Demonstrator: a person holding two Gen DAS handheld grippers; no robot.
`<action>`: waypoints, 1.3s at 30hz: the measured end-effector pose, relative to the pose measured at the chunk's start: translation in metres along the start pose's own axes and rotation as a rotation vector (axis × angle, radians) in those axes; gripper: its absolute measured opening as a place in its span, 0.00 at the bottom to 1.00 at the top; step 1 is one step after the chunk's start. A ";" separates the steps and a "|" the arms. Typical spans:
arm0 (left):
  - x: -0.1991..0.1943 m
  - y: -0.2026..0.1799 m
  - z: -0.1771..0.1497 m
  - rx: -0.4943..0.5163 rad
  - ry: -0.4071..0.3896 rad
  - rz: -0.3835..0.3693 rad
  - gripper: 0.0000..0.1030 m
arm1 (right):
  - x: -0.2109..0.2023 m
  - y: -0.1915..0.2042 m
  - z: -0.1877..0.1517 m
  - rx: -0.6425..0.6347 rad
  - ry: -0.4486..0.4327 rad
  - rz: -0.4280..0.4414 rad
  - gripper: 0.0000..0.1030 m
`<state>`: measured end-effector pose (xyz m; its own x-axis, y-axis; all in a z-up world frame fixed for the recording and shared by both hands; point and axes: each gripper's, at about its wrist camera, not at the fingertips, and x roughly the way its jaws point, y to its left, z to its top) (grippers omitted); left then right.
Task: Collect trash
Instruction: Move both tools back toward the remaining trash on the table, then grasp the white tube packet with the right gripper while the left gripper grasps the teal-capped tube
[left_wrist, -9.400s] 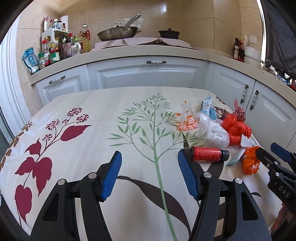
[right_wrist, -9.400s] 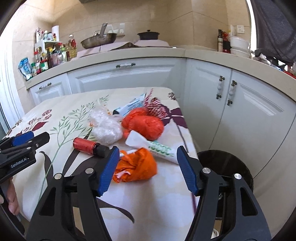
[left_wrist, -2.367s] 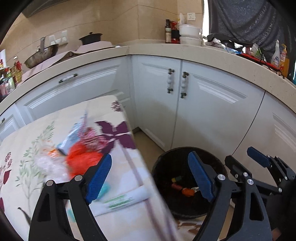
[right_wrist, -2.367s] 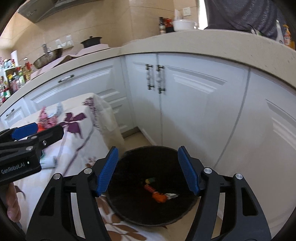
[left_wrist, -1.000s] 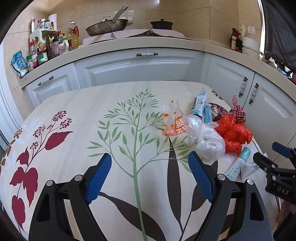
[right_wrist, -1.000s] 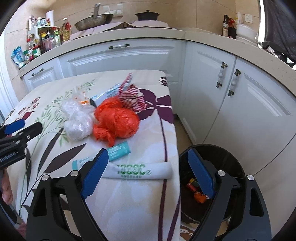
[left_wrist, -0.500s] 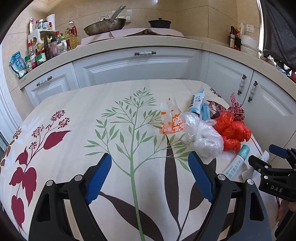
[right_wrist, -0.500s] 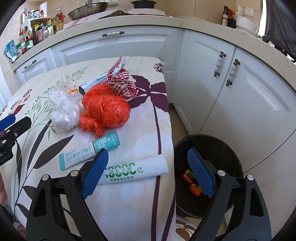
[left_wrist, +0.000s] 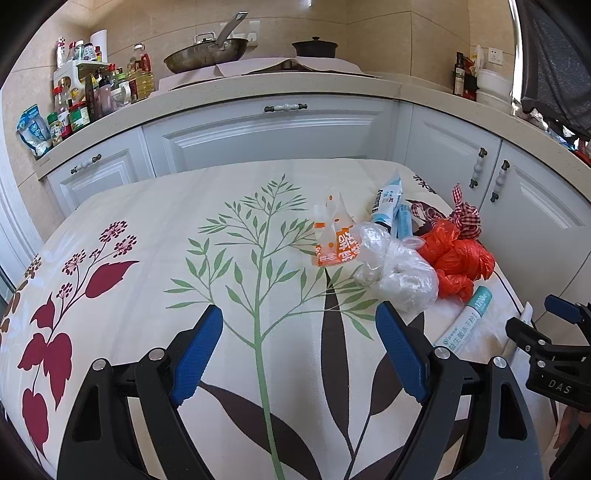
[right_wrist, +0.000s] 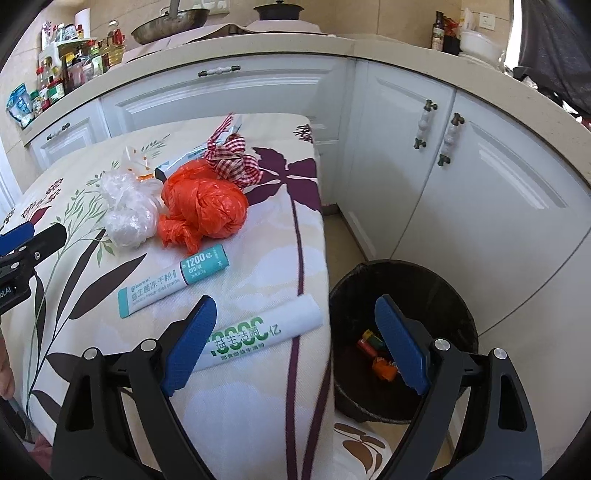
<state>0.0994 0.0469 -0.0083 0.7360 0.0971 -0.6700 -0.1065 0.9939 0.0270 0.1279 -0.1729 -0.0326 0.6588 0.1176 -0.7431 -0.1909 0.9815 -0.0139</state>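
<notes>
Some trash in black bin (right_wrist: 448, 295) already. White tube (right_wrist: 264, 334), teal tube (right_wrist: 173, 280), orange bag (right_wrist: 203, 206) left on worktop (right_wrist: 240, 406). Both grippers' fingers (right_wrist: 190, 347) released, empty.

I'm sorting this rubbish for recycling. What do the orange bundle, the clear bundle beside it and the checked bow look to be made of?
The orange bundle looks like thin plastic film: glossy, crinkled, knotted. The clear bundle seems to be the same kind of film, translucent and wrinkled. The checked bow looks like woven fabric ribbon, matte with a red and white check, though coated paper can't be ruled out.
</notes>
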 end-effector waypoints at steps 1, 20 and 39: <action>0.000 0.000 0.000 0.000 0.000 -0.001 0.80 | -0.001 0.000 -0.001 0.003 0.001 0.000 0.83; -0.009 -0.002 -0.004 0.003 -0.012 -0.021 0.80 | -0.007 0.014 -0.010 0.009 0.006 0.068 0.31; -0.012 -0.025 -0.006 0.054 -0.020 -0.108 0.80 | -0.015 0.007 -0.011 0.032 -0.040 0.105 0.14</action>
<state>0.0893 0.0205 -0.0049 0.7547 -0.0105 -0.6560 0.0098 0.9999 -0.0047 0.1086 -0.1700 -0.0288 0.6654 0.2252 -0.7117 -0.2374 0.9678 0.0842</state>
